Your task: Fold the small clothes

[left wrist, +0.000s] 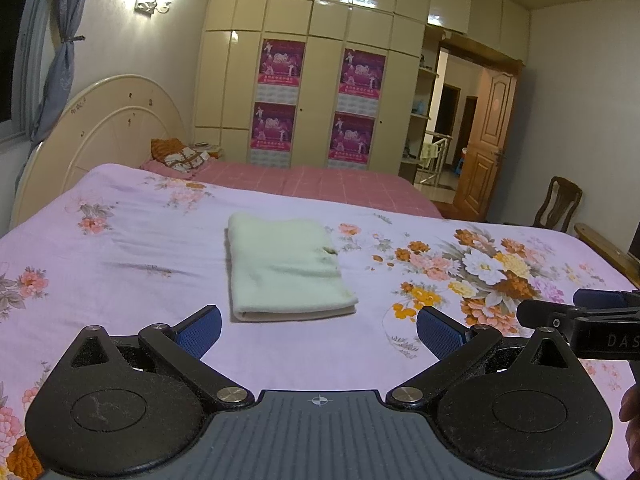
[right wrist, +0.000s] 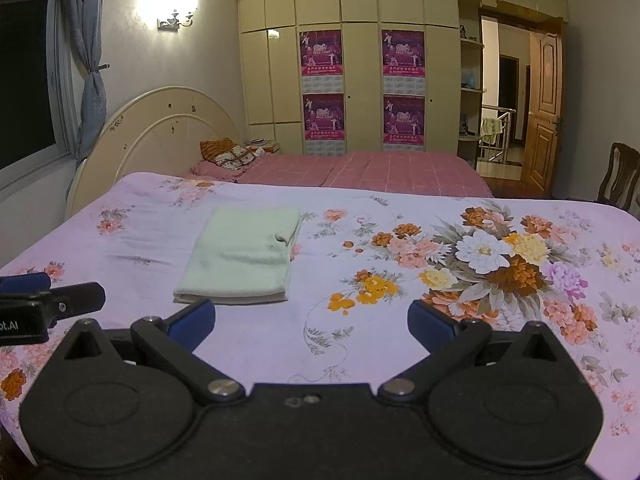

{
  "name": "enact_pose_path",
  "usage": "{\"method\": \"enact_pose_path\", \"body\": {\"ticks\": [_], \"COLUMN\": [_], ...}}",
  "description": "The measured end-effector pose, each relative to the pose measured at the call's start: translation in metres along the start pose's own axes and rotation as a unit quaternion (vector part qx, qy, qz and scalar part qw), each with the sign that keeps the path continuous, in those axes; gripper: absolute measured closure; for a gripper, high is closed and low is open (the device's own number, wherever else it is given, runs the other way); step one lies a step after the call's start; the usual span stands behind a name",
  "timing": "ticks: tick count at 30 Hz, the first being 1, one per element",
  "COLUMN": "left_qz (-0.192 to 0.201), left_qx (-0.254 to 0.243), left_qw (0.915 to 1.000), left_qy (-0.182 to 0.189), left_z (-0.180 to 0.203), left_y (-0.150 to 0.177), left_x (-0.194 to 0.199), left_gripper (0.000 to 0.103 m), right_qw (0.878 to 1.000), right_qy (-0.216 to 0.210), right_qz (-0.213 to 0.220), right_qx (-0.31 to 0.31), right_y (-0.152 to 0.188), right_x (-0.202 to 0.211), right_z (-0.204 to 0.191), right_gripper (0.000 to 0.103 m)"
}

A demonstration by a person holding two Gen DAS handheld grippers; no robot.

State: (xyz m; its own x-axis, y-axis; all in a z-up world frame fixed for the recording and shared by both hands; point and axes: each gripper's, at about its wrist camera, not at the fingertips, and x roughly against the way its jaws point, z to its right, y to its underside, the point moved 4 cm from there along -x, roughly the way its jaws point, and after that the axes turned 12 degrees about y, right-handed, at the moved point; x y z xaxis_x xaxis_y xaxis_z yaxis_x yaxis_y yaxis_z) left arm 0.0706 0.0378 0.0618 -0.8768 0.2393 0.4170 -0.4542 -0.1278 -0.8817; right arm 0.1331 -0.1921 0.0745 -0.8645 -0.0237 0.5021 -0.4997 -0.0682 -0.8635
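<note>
- A pale green cloth lies folded into a neat rectangle on the bed, its layered edge turned toward the cameras and a small dark mark near its right border.
- The left tongs hover just short of the cloth's near edge, blue pads spread wide and holding nothing.
- The right tongs hang to the right of the cloth, likewise spread wide and holding nothing; the cloth sits ahead of their left pad.
- Each tool shows at the rim of the other's view: the right tongs at the far right of the left wrist view, the left tongs at the far left of the right wrist view.
- The lilac bedspread carries a large bouquet print of white, orange and pink flowers to the right of the cloth, with open sheet on all sides of it.
- Beyond the spread, a pink checked sheet runs to a pillow by the rounded cream headboard.
- A cream wardrobe with four magenta posters fills the back wall, lit by a wall lamp.
- A grey-blue curtain is tied back by the dark window; a wooden door stands open at right, a wooden chair near it.
</note>
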Motion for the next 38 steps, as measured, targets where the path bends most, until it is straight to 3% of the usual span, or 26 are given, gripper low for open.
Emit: {"method": "enact_pose_path", "body": {"ticks": [38], "left_qz": [0.008], "left_qx": [-0.015], "left_qw": [0.9998], "left_qy": [0.005], "left_z": [0.0041], "left_y": [0.0045], "left_x": [0.0008], "left_gripper": [0.000], "right_qw": [1.000], "right_qy": [-0.001], "right_qz": [-0.001], "right_qx": [0.009], "right_y": [0.0052], "right_x": [0.0005], "right_z": [0.0076], "right_gripper": [0.001]}}
